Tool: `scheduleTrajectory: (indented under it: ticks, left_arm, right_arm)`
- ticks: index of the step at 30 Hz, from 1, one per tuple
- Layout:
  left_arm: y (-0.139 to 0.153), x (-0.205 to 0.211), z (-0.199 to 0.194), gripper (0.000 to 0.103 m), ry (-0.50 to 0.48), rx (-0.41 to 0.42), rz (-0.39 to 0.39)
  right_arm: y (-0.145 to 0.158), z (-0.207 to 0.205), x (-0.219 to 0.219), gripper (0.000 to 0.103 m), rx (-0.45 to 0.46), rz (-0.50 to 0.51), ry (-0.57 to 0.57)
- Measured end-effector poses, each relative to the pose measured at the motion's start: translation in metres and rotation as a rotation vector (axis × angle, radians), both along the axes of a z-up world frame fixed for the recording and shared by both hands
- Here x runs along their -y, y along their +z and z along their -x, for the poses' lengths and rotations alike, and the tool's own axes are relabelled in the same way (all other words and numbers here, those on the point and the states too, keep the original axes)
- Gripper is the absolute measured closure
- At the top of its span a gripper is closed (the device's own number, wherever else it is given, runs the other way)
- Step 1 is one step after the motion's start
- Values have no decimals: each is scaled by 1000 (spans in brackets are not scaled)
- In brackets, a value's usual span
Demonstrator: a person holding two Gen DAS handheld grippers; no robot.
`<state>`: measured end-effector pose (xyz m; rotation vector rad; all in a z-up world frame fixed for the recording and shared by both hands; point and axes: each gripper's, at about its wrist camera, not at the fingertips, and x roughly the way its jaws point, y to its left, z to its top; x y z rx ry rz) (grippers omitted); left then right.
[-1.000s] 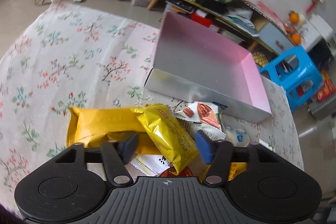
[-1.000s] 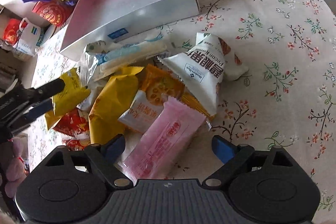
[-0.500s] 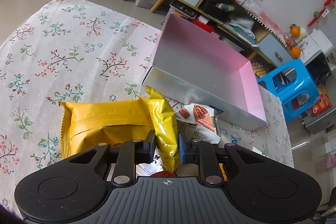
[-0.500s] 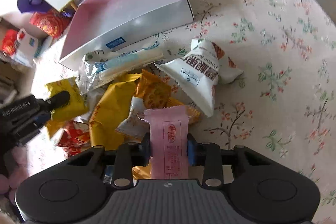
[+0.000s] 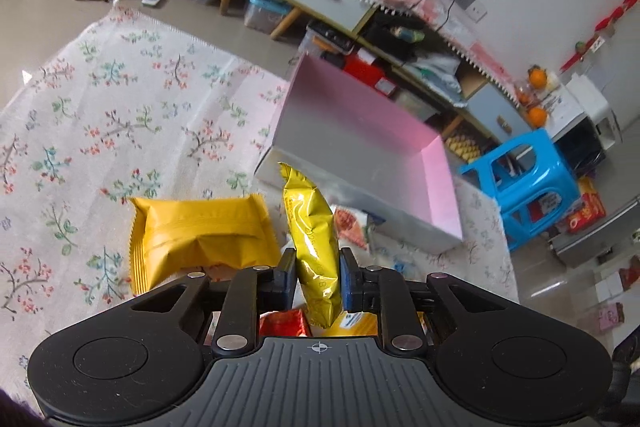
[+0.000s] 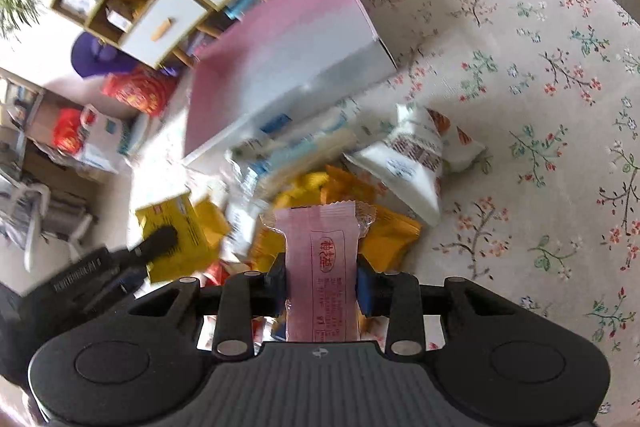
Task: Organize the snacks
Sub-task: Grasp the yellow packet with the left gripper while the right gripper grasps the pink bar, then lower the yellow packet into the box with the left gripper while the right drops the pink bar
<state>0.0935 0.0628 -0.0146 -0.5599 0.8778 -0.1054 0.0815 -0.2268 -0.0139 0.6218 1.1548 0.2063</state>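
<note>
Big flowered table [image 5: 100,115] with a pink box [image 5: 360,143], empty inside. Snack pile [image 6: 320,187] just in front. Left gripper [image 5: 318,277] clenched on a yellow packet [image 5: 312,227]; right gripper [image 6: 322,285] squeezing a pink packet [image 6: 320,259]. Pick-up step done, probably. Next: carry over the box, let go.

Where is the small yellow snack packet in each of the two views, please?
Left wrist view: the yellow packet stands upright at lower centre, clamped in the left hand-held gripper.
Right wrist view: it appears at lower left, blurred.
Shared landmark: the pink box.
</note>
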Motion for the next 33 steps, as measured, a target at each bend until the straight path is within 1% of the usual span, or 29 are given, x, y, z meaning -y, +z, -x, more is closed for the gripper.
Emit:
scheduleTrajectory:
  ticks: [3, 6, 8, 10, 12, 15, 18, 21, 23, 25, 27, 28, 31, 33]
  left_arm:
    - [10, -1, -3, 85, 10, 29, 10]
    - [20, 2, -12, 85, 8, 69, -28]
    - [24, 5, -24, 85, -5, 77, -57]
    - [26, 8, -40, 84, -18, 82, -58]
    - [26, 11, -56, 84, -33, 91, -64]
    - [23, 17, -78, 84, -47, 116, -99]
    - [9, 22, -94, 84, -66, 128, -113]
    - [-5, 24, -109, 84, -52, 98, -123]
    - [-12, 25, -119, 84, -46, 84, -121]
    - [-16, 28, -126, 84, -46, 76, -135]
    - [-22, 31, -132, 84, -49, 56, -159]
    - [-26, 32, -135, 84, -49, 33, -169]
    - [-39, 35, -137, 84, -47, -29, -197]
    - [-43, 35, -135, 84, -52, -33, -207]
  right_arm:
    - [11, -7, 4, 80, 23, -25, -19]
    - [17, -17, 10, 80, 33, -80, -72]
    - [21, -27, 17, 80, 42, -105, -104]
    - [24, -42, 22, 80, 62, -119, -136]
    - [25, -58, 25, 80, 83, -136, -155]
    - [21, -77, 23, 80, 111, -129, -176]
    - [8, -95, 20, 80, 128, -147, -198]
    - [-6, -109, 23, 80, 142, -201, -212]
    - [-8, -115, 28, 80, 163, -217, -221]
    - [-9, -119, 32, 80, 197, -231, -232]
    - [-12, -125, 35, 80, 230, -229, -242]
    - [-15, -128, 36, 80, 241, -229, -245]
    - [-26, -134, 42, 80, 246, -237, -252]
    - [-29, -137, 43, 80, 249, -226, -253]
